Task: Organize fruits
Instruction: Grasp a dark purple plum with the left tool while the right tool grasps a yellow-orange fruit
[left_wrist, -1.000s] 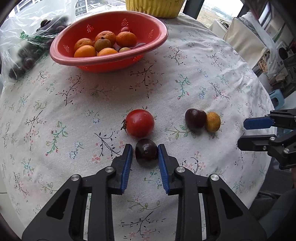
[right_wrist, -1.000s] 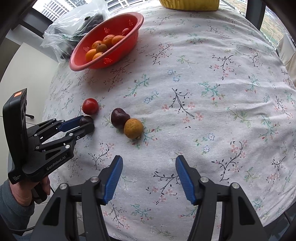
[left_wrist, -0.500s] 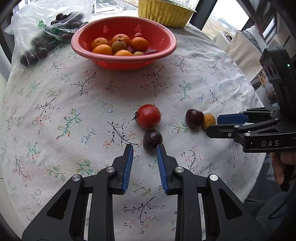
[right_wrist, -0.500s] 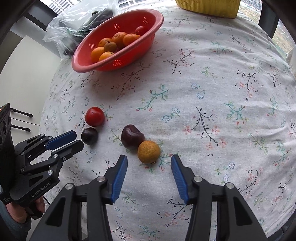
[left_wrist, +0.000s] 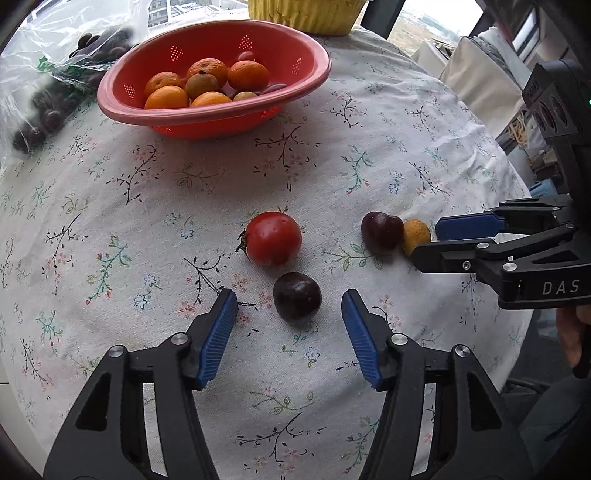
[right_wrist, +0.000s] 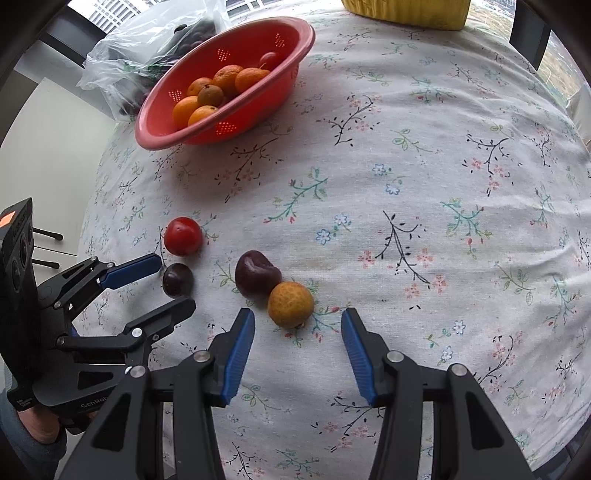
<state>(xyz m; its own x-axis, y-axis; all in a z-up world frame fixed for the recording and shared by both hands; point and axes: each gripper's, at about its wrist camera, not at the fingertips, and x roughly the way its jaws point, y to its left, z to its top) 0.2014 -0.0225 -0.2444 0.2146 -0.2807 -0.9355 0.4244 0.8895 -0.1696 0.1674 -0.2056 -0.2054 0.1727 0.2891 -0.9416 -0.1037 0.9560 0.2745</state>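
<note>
A small dark plum (left_wrist: 297, 296) lies on the flowered tablecloth. My left gripper (left_wrist: 289, 295) has its jaws opening, and the plum sits at its tips with a gap on each side. A red tomato (left_wrist: 273, 238) rests just beyond it. To the right a heart-shaped dark red plum (right_wrist: 256, 273) touches a small orange fruit (right_wrist: 290, 304). My right gripper (right_wrist: 297, 314) stands open with that orange fruit at its tips, untouched. The red basket (left_wrist: 214, 114) at the far side holds several oranges. In the right wrist view the left gripper (right_wrist: 175, 282) straddles the small dark plum (right_wrist: 178, 280).
A clear plastic bag (left_wrist: 48, 92) of dark fruit lies left of the basket. A yellow container (left_wrist: 306, 14) stands behind it. The round table's edge (left_wrist: 517, 206) drops off at the right, with furniture beyond. A hand holds each gripper's handle.
The left jaws, earlier shut on the small dark plum, backed off it and have spread wide. The right gripper came in toward the orange fruit with its jaws a little narrower.
</note>
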